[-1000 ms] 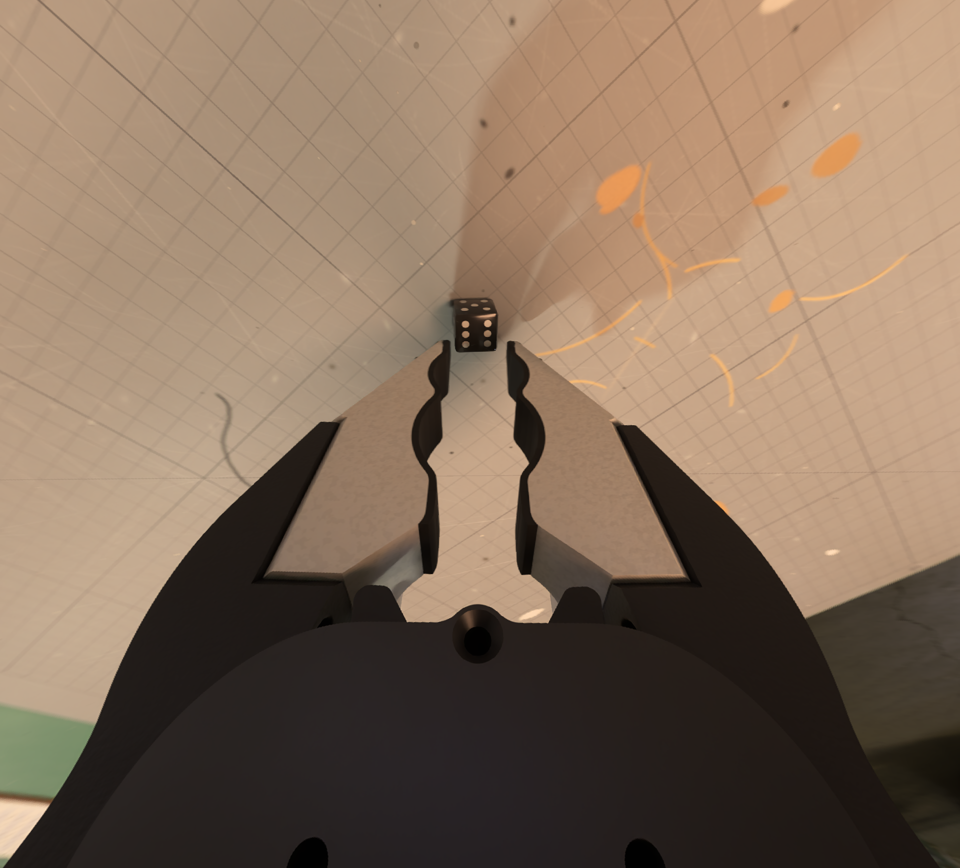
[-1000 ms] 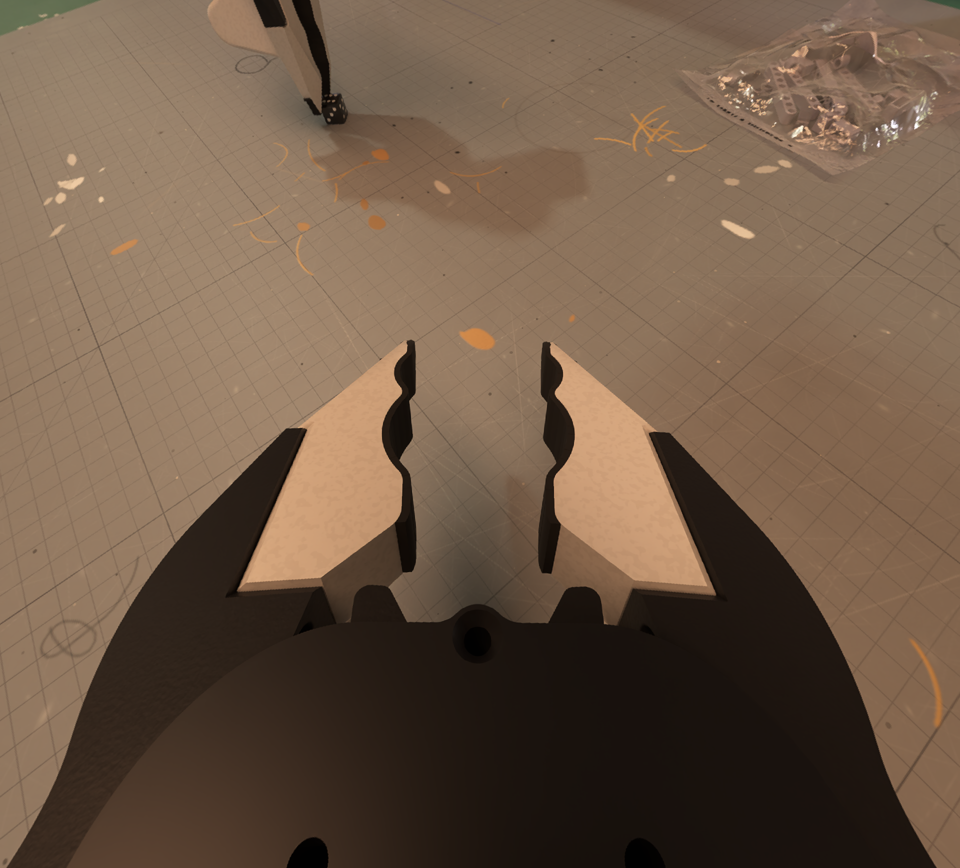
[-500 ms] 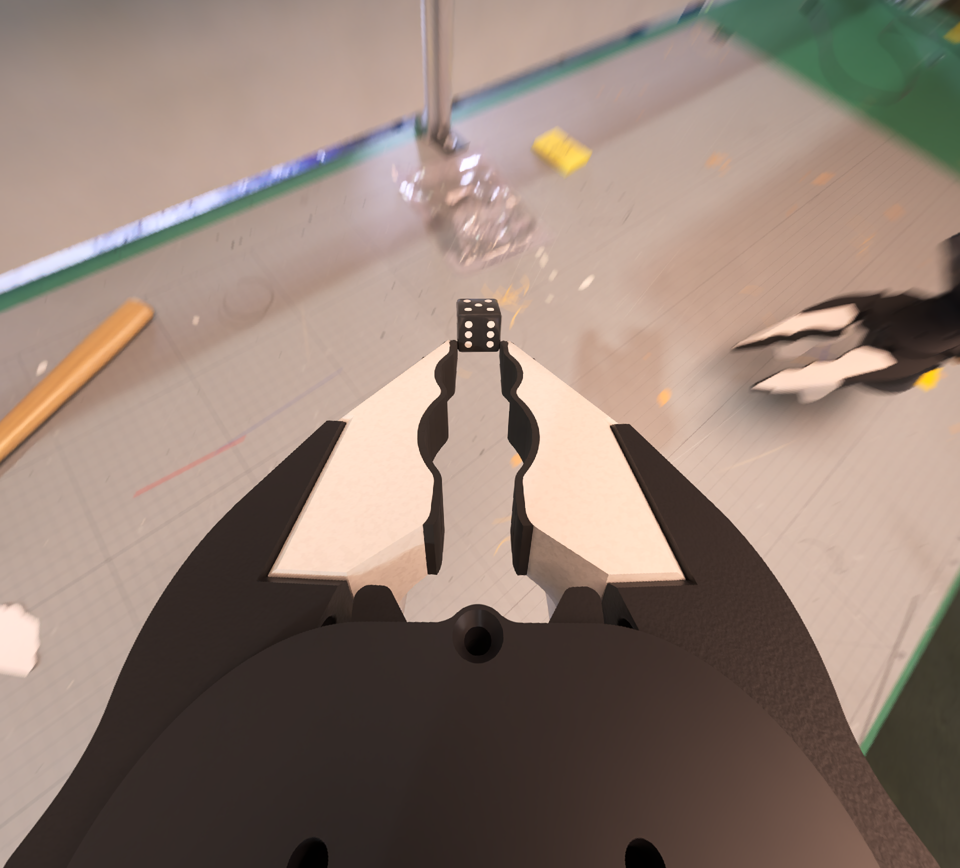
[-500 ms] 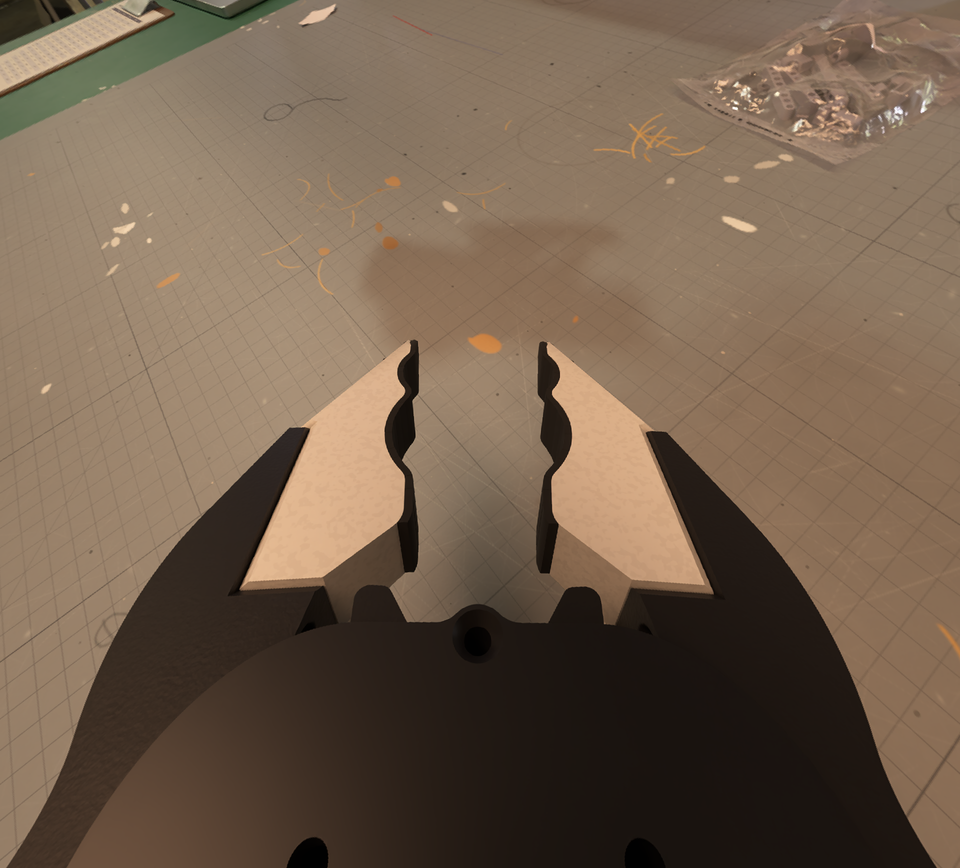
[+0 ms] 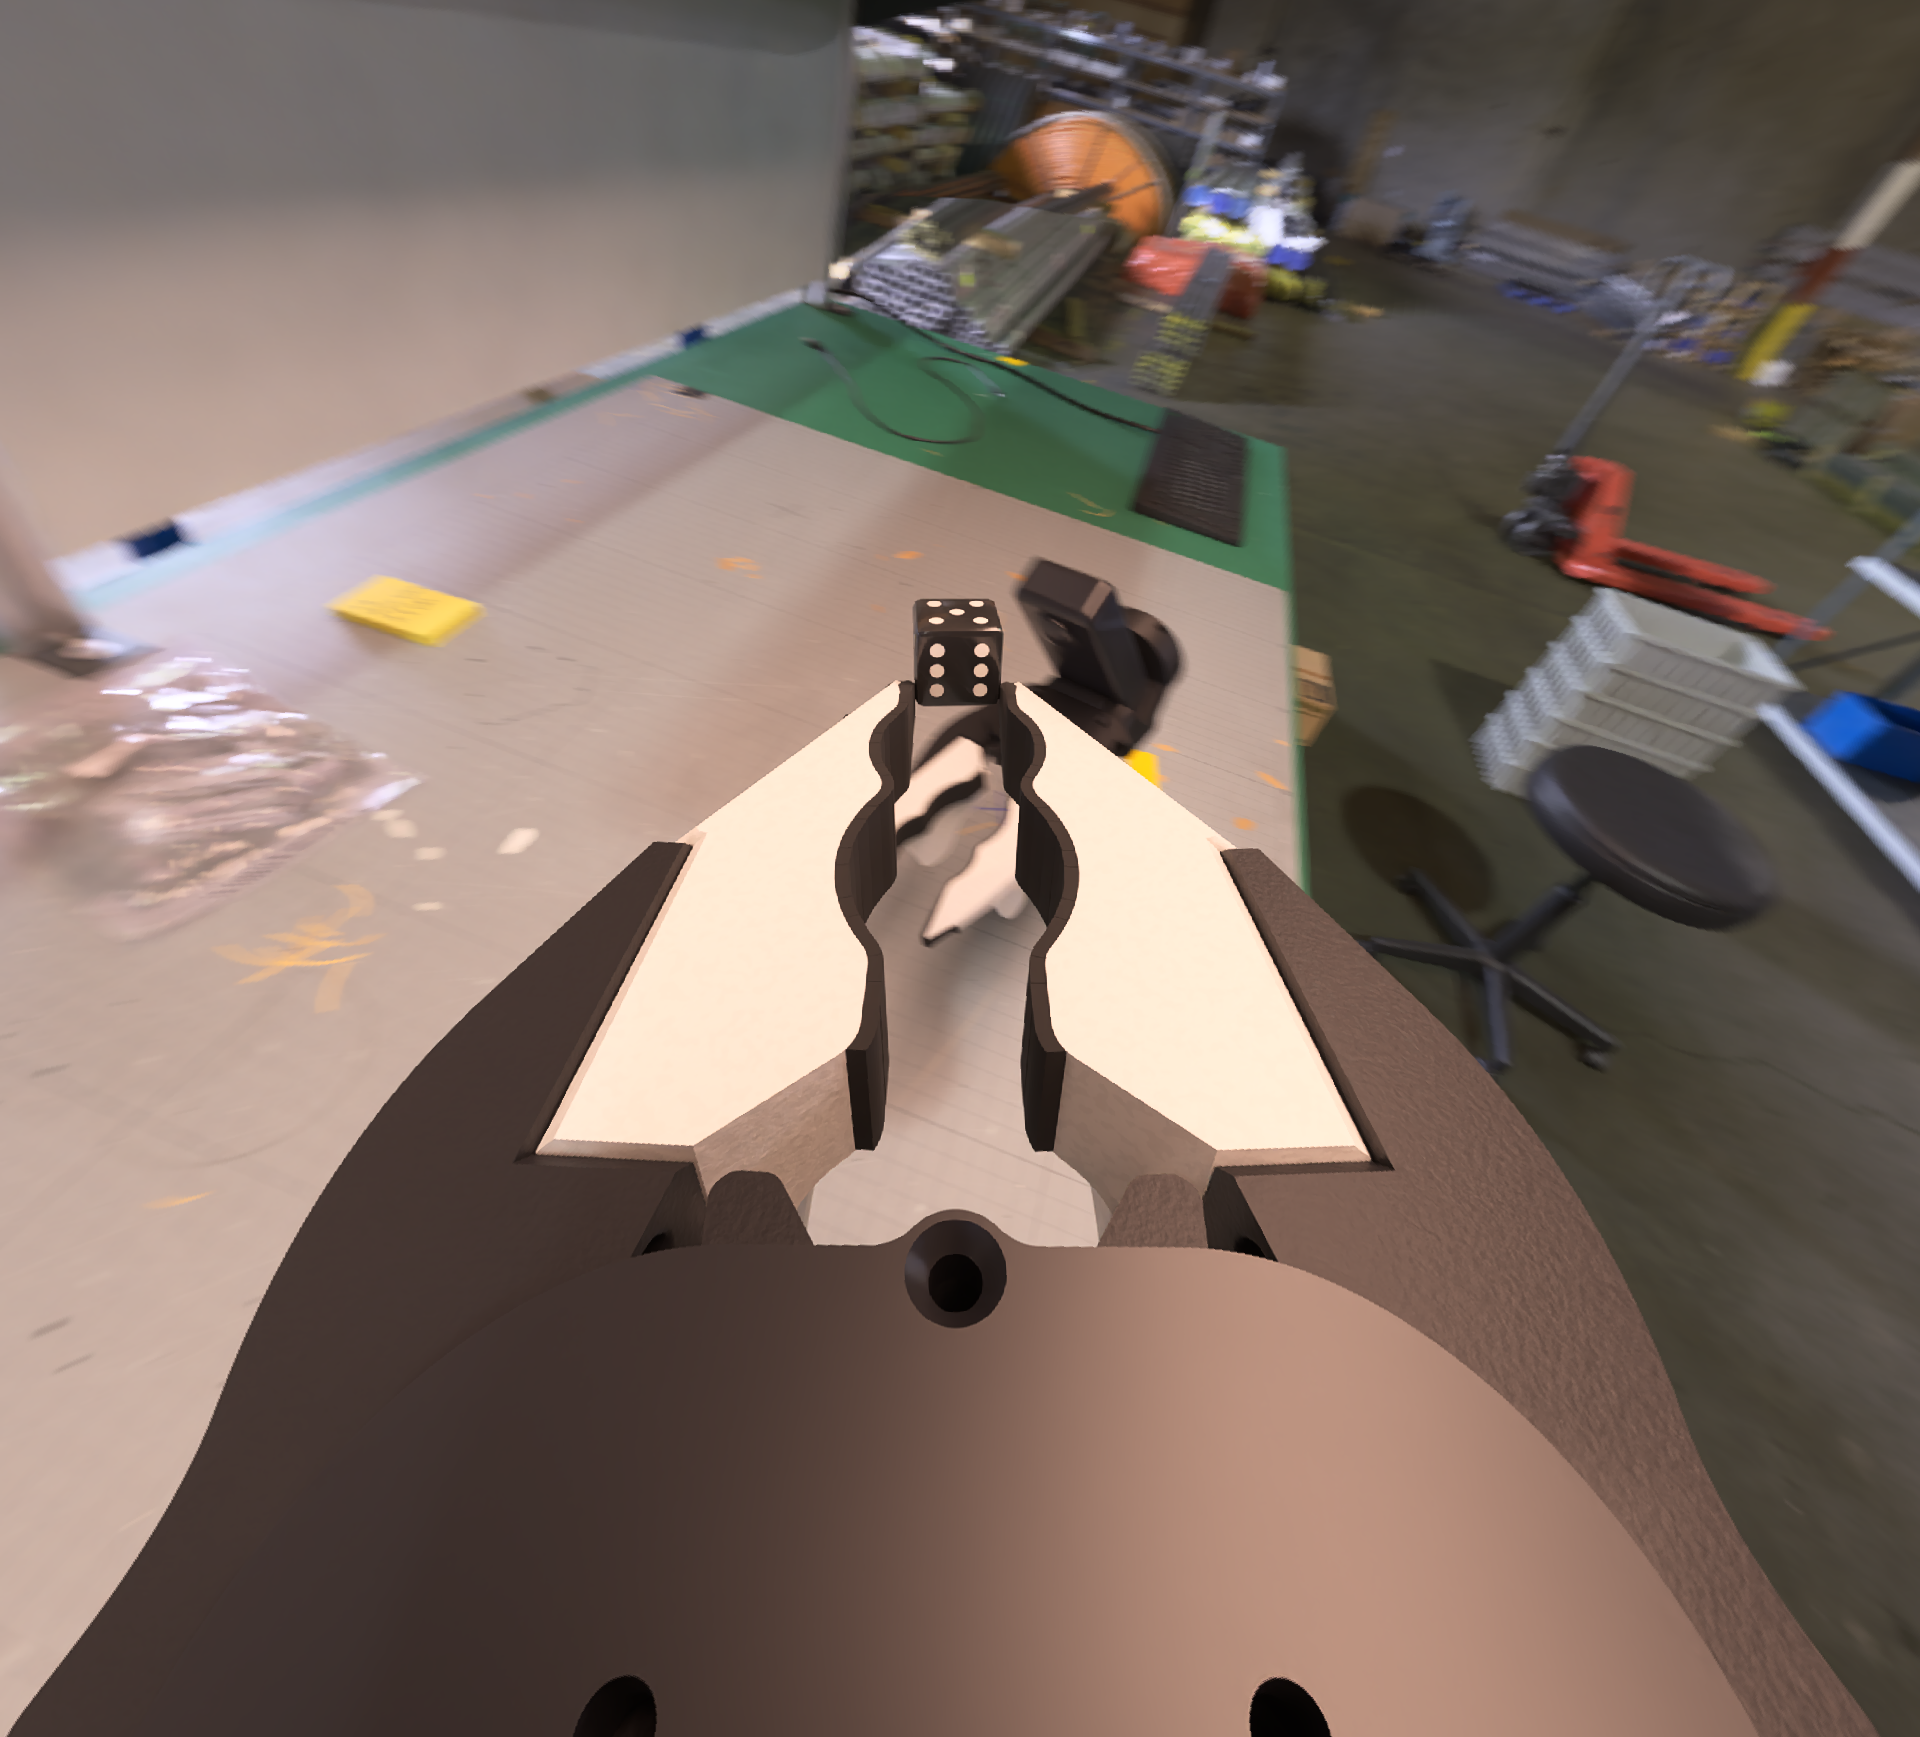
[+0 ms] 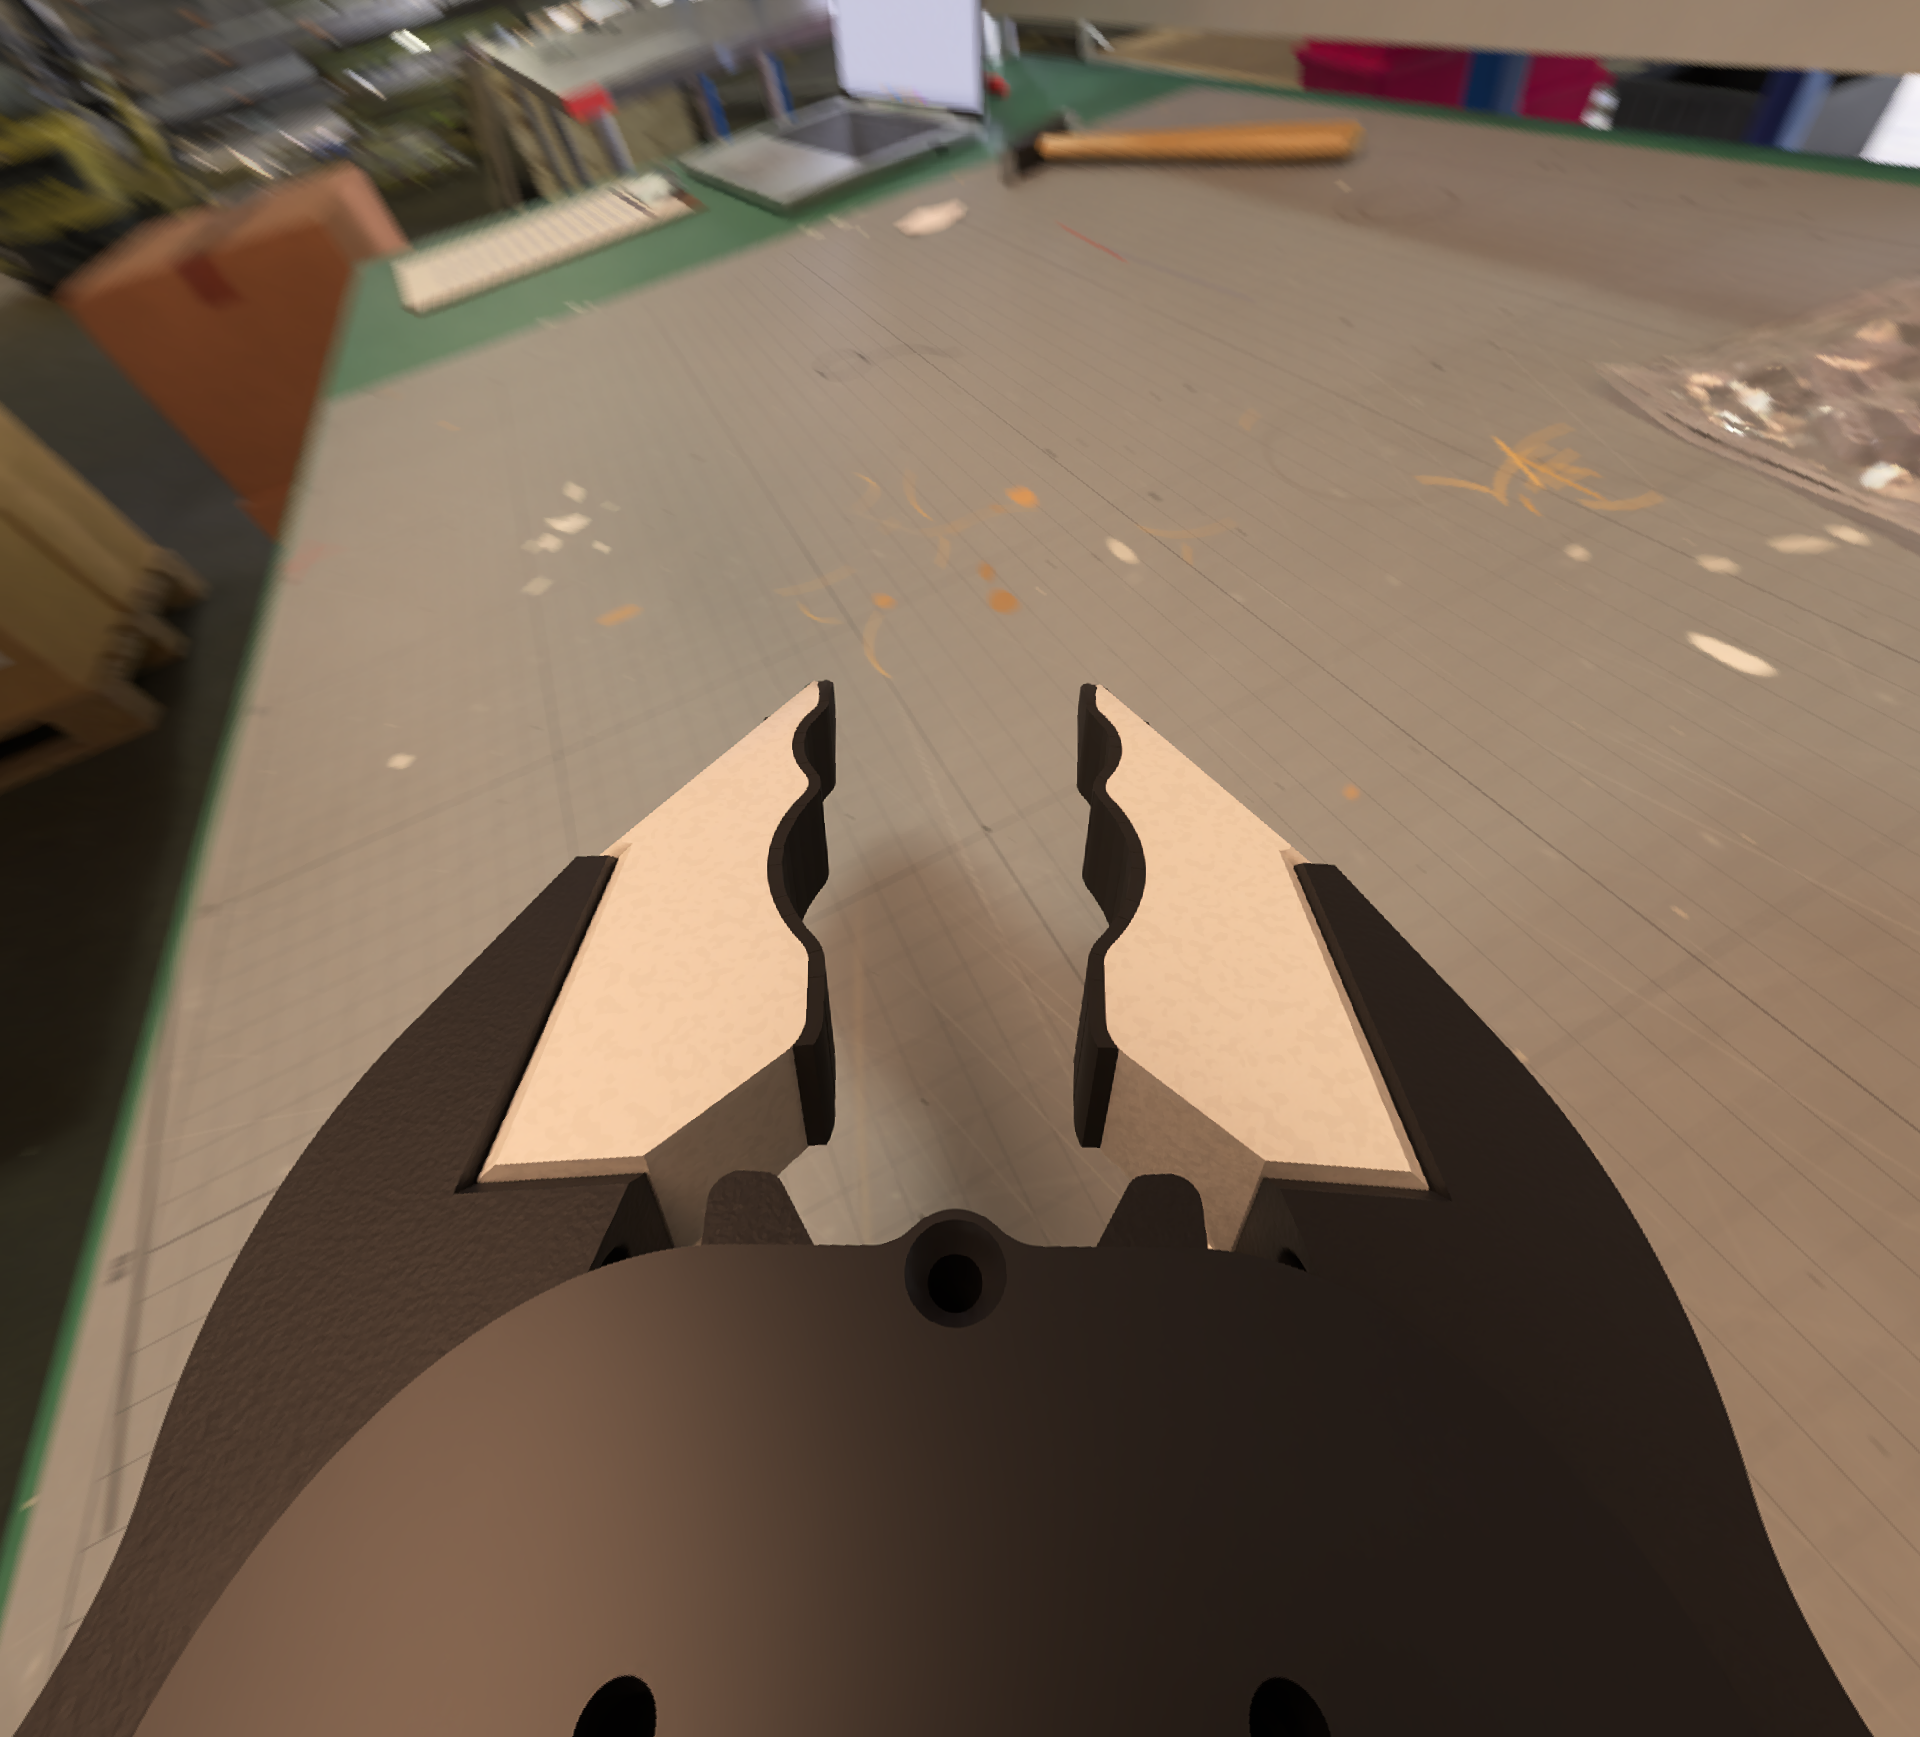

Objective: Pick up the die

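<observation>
- The left gripper (image 5: 957, 698) has its fingers pinched narrow on the die (image 5: 957, 650), held at the very tips, clear above the mat (image 5: 623, 669).
- The lift looks done; next, just a steady hold.
- The right gripper (image 6: 955, 700) hangs wide and empty.

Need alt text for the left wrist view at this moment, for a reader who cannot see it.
The left gripper pinches a black die with white pips at its fingertips, held above a gridded work mat. The right gripper shows beyond it, low over the mat, with a blurred warehouse behind.
</observation>
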You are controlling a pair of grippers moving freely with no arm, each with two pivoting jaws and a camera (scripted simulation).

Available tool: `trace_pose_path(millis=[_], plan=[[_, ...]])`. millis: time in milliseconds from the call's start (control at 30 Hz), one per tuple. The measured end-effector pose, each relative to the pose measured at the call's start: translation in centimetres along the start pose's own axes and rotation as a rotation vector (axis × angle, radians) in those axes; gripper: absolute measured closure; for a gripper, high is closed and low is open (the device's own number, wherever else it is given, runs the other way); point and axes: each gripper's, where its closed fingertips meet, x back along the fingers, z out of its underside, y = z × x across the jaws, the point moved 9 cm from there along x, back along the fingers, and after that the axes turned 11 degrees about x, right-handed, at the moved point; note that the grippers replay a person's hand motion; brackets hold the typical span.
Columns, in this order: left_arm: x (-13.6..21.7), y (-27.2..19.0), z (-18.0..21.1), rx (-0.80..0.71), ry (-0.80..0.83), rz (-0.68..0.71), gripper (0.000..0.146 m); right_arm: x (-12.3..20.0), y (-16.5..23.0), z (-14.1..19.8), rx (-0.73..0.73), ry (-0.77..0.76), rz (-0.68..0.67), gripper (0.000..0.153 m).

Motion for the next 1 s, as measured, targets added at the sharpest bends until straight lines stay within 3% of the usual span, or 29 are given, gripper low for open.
trace_pose_path(millis=[133, 233, 267, 367, 400, 600, 633, 700, 733, 767, 833, 867, 1000], plan=[[-2.4, -0.2, 5.0, 0.104, 0.011, 0.259, 0.130, 0.7, 0.8, -1.2, -0.054, -0.183, -0.164, 0.105], [-3.7, 0.3, 7.6, 0.161, 0.036, 0.330, 0.130, 0.9, 1.8, -2.0, -0.129, -0.323, -0.353, 0.107], [-3.9, 0.4, 8.0, 0.168, 0.029, 0.353, 0.130, 0.8, 1.9, -1.9, -0.148, -0.323, -0.399, 0.115], [-4.1, 0.9, 8.8, 0.210, 0.001, 0.396, 0.130, 0.3, 1.9, -1.4, -0.116, -0.211, -0.373, 0.150], [-4.0, 1.1, 9.0, 0.215, -0.004, 0.398, 0.130, 0.2, 1.8, -1.3, -0.090, -0.190, -0.340, 0.152], [-3.6, 1.3, 9.9, 0.224, 0.013, 0.399, 0.130, 0.0, 1.2, -1.1, -0.066, -0.166, -0.190, 0.151], [-3.8, 1.3, 10.0, 0.227, 0.015, 0.405, 0.130, -0.4, 1.4, -1.0, -0.071, -0.159, -0.203, 0.146], [-4.2, 1.1, 10.0, 0.227, 0.027, 0.417, 0.130, -1.5, 2.0, -0.7, -0.115, -0.135, -0.255, 0.119], [-4.4, 1.1, 10.0, 0.225, 0.032, 0.420, 0.130, -2.1, 2.3, -0.6, -0.134, -0.129, -0.286, 0.116], [-4.6, 1.0, 10.0, 0.225, 0.036, 0.422, 0.130, -2.5, 2.6, -0.5, -0.134, -0.123, -0.312, 0.117], [-4.7, 1.0, 10.1, 0.227, 0.042, 0.423, 0.130, -3.0, 2.7, -0.3, -0.088, -0.073, -0.323, 0.146], [-4.7, 1.1, 10.1, 0.226, 0.046, 0.414, 0.130, -3.1, 2.5, -0.3, -0.065, -0.035, -0.293, 0.151], [-3.5, 1.8, 10.3, 0.240, 0.033, 0.380, 0.130, -1.6, 0.8, -0.3, -0.091, -0.057, -0.210, 0.152]])
